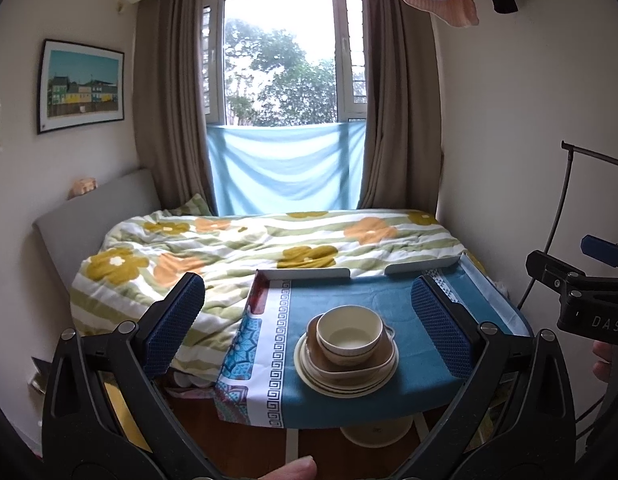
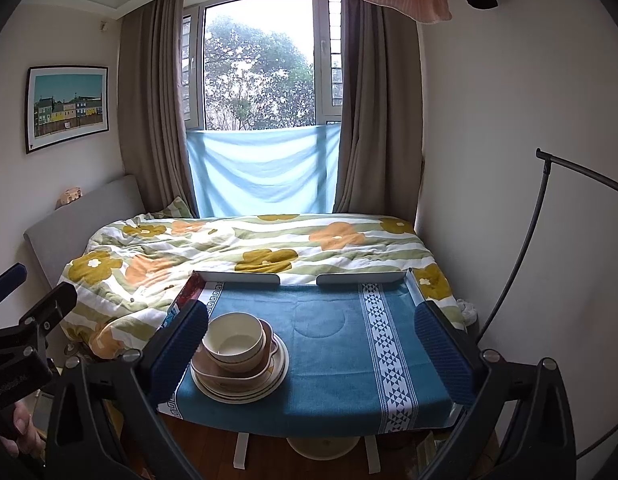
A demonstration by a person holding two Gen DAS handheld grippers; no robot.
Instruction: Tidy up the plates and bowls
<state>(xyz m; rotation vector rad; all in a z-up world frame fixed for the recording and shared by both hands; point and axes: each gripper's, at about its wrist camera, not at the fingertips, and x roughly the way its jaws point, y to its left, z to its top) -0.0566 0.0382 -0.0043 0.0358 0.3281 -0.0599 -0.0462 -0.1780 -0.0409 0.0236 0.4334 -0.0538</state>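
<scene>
So the dishes are all in one stack on the table, sitting at about 7 o'clock on the blue cloth as the right wrist view shows it. The cream bowl is on top, a brownish squarish dish sits under it, and flat plates are at the bottom.

The left gripper and right gripper both stand wide apart and hold nothing, hovering short of the table.

It looks like ceramic (my guess): stiff, glazed, slippery, chippable. I'd pinch the bowl's rim, at 3 or 9 o'clock.

I can't count the plates. The left pad hides the stack's near-left edge in the right wrist view.
</scene>
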